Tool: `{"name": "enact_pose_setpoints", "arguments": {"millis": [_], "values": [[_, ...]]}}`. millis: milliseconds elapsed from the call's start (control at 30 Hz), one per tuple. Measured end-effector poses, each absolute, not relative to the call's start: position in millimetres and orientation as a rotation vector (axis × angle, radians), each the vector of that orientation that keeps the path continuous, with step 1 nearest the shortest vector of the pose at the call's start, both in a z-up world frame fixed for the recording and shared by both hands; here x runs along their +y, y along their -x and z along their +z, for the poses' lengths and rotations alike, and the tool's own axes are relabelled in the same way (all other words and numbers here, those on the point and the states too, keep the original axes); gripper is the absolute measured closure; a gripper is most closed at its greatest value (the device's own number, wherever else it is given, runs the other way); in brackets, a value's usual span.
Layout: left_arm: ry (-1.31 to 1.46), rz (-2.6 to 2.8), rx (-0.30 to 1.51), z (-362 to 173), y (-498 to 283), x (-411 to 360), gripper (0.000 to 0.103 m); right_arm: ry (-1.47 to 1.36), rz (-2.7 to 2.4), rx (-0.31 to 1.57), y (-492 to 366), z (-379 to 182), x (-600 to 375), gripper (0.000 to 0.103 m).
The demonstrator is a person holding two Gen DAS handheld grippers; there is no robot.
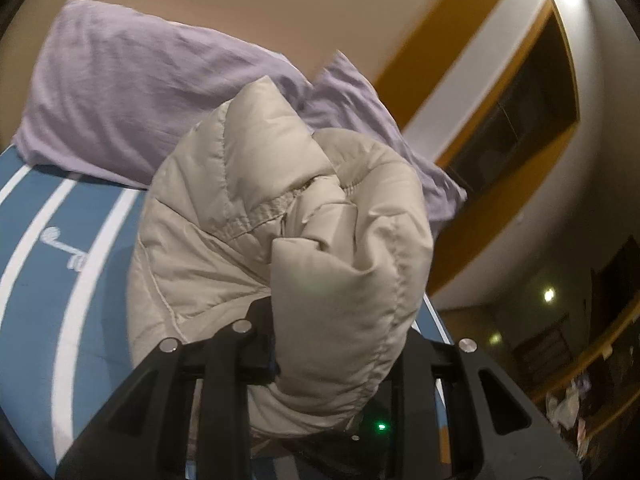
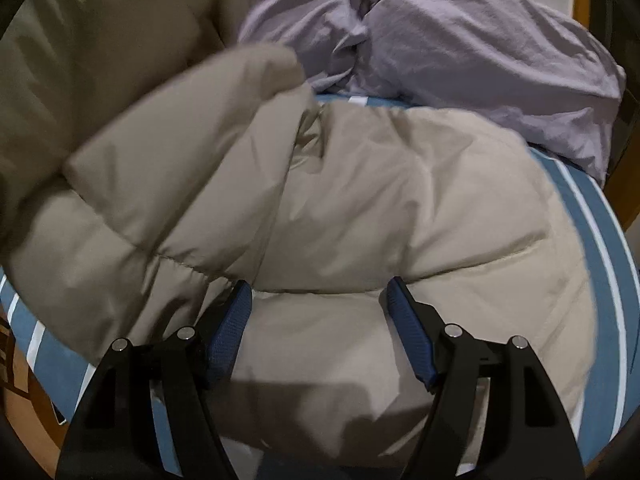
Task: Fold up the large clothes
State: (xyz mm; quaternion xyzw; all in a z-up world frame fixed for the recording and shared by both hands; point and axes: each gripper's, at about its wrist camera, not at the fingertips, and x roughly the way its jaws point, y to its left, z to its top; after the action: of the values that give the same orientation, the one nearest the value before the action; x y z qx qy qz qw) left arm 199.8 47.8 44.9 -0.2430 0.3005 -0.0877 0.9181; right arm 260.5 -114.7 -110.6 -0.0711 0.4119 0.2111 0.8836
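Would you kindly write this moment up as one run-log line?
left gripper: shut on beige puffer jacket, lifted | right gripper: open over jacket | bed: striped blue | purple pillows behind

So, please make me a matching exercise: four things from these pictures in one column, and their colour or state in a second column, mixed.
Things:
1. left tool
2. right tool
3. pillow
4. bed sheet

Descriptions:
A. blue with white stripes
B. open above the jacket
C. lilac, wrinkled
D. shut on a bunched part of the beige jacket

Pairs: 1-D, 2-B, 3-C, 4-A
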Motion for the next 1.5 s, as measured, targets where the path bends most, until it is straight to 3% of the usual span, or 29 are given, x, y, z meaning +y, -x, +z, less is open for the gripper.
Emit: {"name": "enact_pose_setpoints", "arguments": {"millis": [467,833,1200,1300,1367,1500], "values": [[0.355,-0.337,0.746,20,-245,-42,0.072,0.061,0.152,0.803,-265,-95,-220,0.028],[0.173,-0.434,0.894,-28,-270,-129,0.072,-0.007,0.006,0.815,-259,-99,-278,0.027],[0.043,-0.428,0.944,-51,-273,-169,0.069,-0.057,-0.102,0.843,-247,-106,-322,0.027],[0.024,-0.409,0.926,-43,-271,-167,0.062,-0.06,-0.103,0.836,-242,-104,-324,0.027],[0.031,-0.413,0.916,-38,-266,-165,0.049,-0.061,-0.099,0.829,-242,-101,-324,0.027],[0.015,-0.386,0.873,-22,-257,-163,0.037,-0.061,-0.078,0.808,-240,-93,-321,0.027]]}}
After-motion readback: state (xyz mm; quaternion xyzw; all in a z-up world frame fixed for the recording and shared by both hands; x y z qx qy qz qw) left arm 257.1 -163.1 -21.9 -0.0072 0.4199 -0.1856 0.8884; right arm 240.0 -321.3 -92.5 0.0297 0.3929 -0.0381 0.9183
